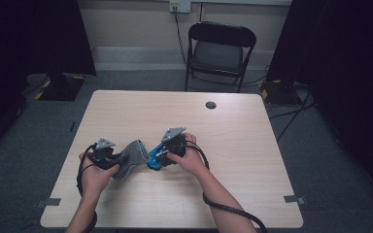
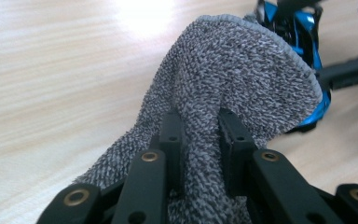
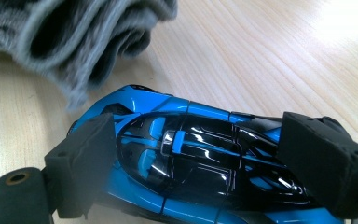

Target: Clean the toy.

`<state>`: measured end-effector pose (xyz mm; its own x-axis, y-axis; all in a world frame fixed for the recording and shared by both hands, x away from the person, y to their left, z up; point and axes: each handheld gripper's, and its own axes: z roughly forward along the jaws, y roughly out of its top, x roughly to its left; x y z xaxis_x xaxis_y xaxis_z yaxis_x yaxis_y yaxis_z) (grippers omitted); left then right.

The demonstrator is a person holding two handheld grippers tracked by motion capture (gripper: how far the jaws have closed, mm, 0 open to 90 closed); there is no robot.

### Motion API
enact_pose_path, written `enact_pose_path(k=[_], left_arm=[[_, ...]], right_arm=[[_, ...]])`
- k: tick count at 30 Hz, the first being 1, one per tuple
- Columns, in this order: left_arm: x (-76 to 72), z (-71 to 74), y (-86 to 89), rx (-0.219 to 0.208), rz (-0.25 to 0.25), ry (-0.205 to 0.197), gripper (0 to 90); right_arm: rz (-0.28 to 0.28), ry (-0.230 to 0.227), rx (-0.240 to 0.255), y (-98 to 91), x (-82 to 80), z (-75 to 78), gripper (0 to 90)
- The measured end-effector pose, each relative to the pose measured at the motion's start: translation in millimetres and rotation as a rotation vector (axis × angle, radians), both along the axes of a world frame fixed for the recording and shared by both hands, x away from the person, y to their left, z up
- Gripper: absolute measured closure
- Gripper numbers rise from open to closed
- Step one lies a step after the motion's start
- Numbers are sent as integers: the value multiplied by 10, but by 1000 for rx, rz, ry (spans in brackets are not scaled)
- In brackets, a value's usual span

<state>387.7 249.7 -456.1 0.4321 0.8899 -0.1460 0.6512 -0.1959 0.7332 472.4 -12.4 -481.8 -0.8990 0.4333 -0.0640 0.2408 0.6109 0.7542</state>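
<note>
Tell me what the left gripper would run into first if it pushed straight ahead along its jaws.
Likely the blue toy car. The left gripper, shut on the grey cloth, points toward it, and the right gripper clamps that car just beyond the cloth. Depth is hard to judge.

A grey knitted terry cloth point(image 2: 223, 79) is bunched into soft folds and lifted off the pale wooden bench point(image 1: 184, 116), with one hemmed edge draped forward. Just beside it sits a glossy blue and black toy sports car point(image 3: 186, 158), its bodywork shiny and its roof facing up.
</note>
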Motion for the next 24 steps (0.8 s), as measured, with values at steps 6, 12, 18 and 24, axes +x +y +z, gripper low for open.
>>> enact_pose_path(k=[6,12,18,24], left_arm=[[96,8,66,-11,29,-9,740],[301,14,59,-21,76,-16,740],[579,87,-120,-20,87,-30,735],[850,92,-380,7,68,-32,738]], right_arm=[[0,1,1,-2,3,0,113],[3,3,-5,1,13,6,113],[4,-6,6,-9,6,-6,113],[2,-1,4,-7,7,-2,113]])
